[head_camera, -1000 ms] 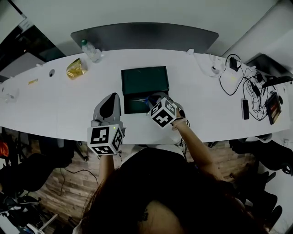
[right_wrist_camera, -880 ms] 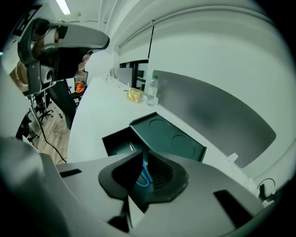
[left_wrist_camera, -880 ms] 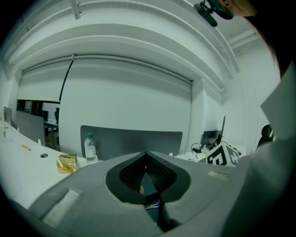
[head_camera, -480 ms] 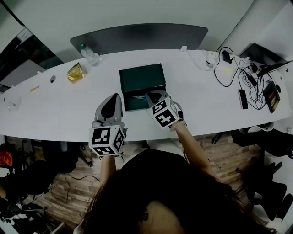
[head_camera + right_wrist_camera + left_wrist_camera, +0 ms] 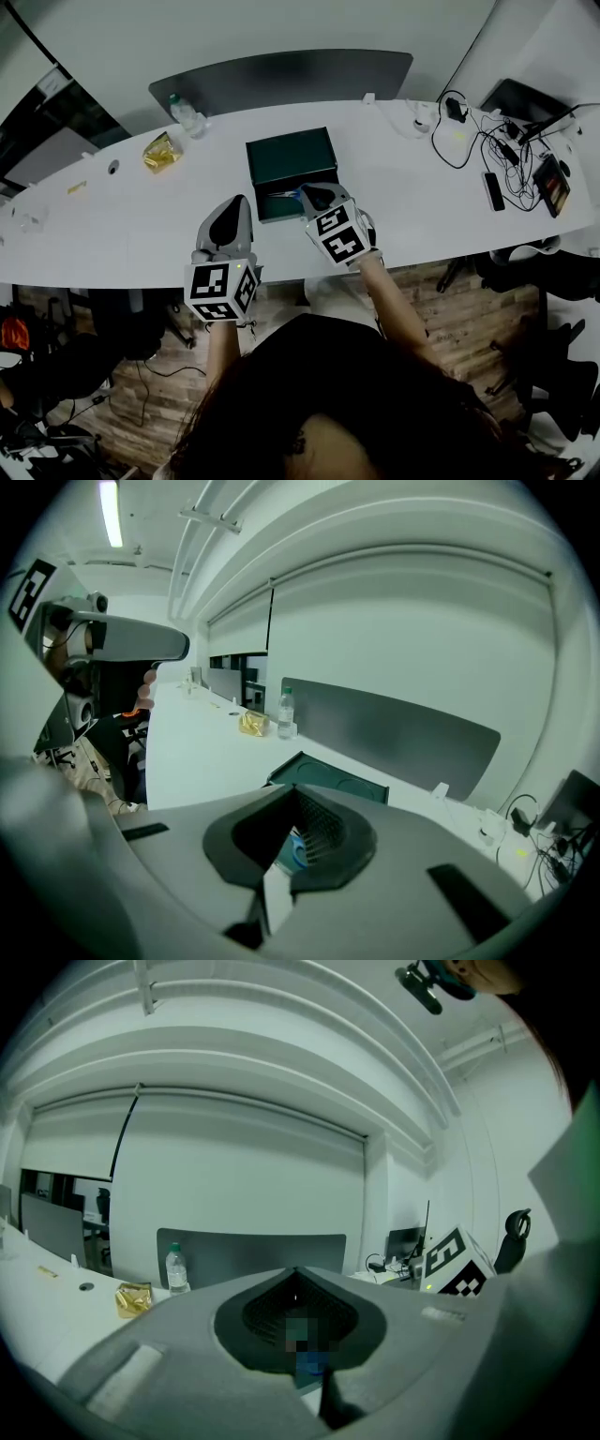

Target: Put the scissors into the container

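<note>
- Long white table (image 5: 112,225) runs left to right, dark panel (image 5: 281,75) standing along its far edge, pale wall behind. Wood floor at the near side, below the table edge.
- Far left: clear plastic bottle (image 5: 186,112) upright near the panel's left end; crumpled yellow packet (image 5: 159,150) just near-left of it, the two apart.
- Left gripper (image 5: 240,200) sits over the near half of the table, left of the container and not touching it, pointing far. Its own view shows the fingers closed together at the tips. Marker cube hangs off the near table edge.
- Centre: dark green container (image 5: 291,155), rectangular, flat on the table, well apart from the bottle and packet.
- Scissors (image 5: 281,194) lie in the darker near strip of the container, blades to the left, blue handle to the right. Can't tell if that strip is the container's inside or a shadowed lip.
- Right gripper (image 5: 307,193) comes in from the near right, tip at the handle end of the scissors. In the right gripper view the fingers (image 5: 323,832) are drawn in narrow, blue handle loop sitting between them against the ribbed pad, so it reads as pinched on the scissors.
- Far right: tangle of black cables (image 5: 469,141) on the table, dark phone (image 5: 490,190) flat beside them, all well apart from the container.
</note>
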The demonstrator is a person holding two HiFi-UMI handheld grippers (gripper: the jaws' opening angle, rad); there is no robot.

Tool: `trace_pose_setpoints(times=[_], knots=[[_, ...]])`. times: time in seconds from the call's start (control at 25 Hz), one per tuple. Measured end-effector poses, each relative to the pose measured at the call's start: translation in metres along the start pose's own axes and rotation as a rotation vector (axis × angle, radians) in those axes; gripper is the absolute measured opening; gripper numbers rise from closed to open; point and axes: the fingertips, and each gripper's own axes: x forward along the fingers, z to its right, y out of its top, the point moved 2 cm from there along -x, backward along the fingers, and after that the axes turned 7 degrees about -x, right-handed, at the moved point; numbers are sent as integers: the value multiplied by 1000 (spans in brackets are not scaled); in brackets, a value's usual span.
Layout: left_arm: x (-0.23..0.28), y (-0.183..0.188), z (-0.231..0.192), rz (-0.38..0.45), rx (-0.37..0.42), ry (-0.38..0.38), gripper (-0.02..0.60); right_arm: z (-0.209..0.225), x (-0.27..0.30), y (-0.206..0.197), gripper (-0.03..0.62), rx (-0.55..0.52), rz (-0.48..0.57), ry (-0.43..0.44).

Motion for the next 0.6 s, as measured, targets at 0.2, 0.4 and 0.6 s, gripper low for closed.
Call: trace_pose_setpoints(times=[0.2,0.4,0.6], knots=[[-18,0,8,13,7,-17,11,-12,-19,11,9,-6,61,-28],[-35,-1,15,23,14,-36,11,-22,-37,14,9,-10,104,-77],[-48,-1,18,35,19,-57,11,-27,-53,18,9,3,147,-124]])
